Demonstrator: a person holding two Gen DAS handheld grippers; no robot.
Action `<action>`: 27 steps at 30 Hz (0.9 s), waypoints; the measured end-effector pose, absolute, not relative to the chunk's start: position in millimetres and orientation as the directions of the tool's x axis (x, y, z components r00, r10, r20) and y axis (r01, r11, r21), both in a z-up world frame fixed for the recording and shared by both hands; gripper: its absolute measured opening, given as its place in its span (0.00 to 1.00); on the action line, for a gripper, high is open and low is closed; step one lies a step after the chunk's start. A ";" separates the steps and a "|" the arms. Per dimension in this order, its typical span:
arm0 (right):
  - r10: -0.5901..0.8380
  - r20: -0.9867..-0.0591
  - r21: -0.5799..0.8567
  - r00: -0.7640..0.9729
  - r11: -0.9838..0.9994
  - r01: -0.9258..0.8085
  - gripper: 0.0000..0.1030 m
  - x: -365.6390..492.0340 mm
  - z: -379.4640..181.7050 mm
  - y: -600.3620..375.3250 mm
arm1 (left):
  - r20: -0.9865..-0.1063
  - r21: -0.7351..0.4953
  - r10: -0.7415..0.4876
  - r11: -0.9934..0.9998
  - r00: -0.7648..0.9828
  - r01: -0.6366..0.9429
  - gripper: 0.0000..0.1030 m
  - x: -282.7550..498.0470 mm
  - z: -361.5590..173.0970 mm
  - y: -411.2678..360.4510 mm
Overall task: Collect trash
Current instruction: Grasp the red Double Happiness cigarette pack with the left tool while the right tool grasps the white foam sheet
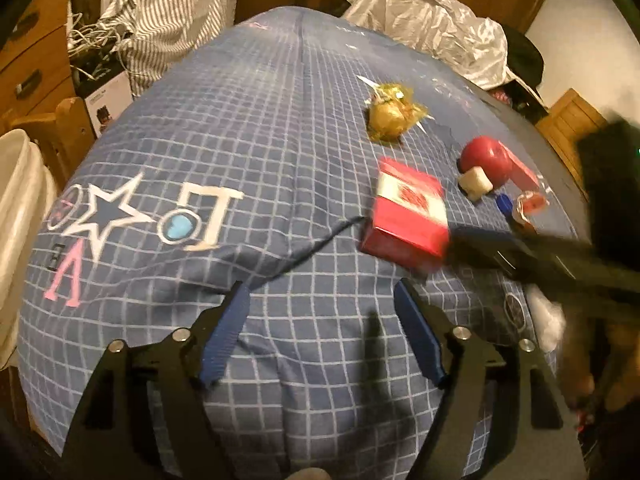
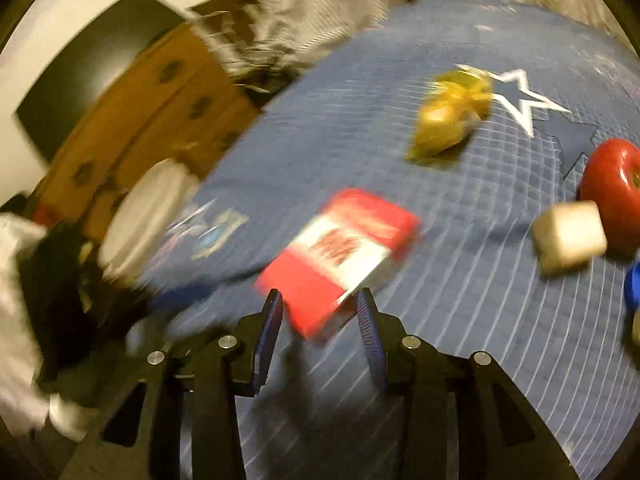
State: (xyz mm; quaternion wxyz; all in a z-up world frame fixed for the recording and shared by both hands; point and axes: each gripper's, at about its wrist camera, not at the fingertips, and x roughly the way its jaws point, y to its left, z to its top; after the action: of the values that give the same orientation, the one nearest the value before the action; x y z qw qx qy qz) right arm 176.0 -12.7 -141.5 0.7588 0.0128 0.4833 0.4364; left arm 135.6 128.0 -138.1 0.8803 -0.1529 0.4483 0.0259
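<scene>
A red and white box (image 1: pixel 408 212) lies on the blue checked bedspread (image 1: pixel 240 152). My right gripper (image 2: pixel 318 304) is open, its blue-padded fingers either side of the box's near corner (image 2: pixel 340 256); the view is blurred. In the left wrist view the right gripper (image 1: pixel 460 246) reaches in from the right and meets the box. My left gripper (image 1: pixel 322 298) is open and empty above bare bedspread, short of the box. A crumpled yellow wrapper (image 1: pixel 390 114) lies further back, also in the right wrist view (image 2: pixel 450 112).
A red round object (image 1: pixel 486 162), a small white block (image 1: pixel 475 184), a blue cap (image 1: pixel 503 202) and a clear red-tinted piece (image 1: pixel 530 204) lie to the right. A white bin (image 1: pixel 18 216) stands left of the bed. A white plastic bag (image 1: pixel 432 20) lies at the back.
</scene>
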 end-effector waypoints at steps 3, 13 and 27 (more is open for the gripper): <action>0.700 -0.671 0.441 0.247 0.644 -0.626 0.46 149.3 -122.1 -54.4 | -0.782 -0.218 -0.069 0.961 0.620 -0.168 0.72 136.5 -126.2 125.9; 0.545 -0.662 0.298 0.515 0.821 -0.486 0.67 86.2 -115.7 -190.8 | -0.771 0.013 -0.063 0.993 0.634 0.115 0.79 202.7 -108.6 54.3; 0.417 -0.735 0.244 0.535 0.899 -0.365 0.70 105.1 -163.5 -187.3 | -0.835 0.034 0.020 0.999 0.550 0.015 0.60 237.0 -157.5 47.0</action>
State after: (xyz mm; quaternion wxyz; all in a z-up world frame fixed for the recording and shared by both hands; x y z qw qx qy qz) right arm 105.1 -187.3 -163.5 0.8756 0.0304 0.4273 0.2231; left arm 237.0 47.0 -157.5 0.8801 0.0186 0.4745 0.0014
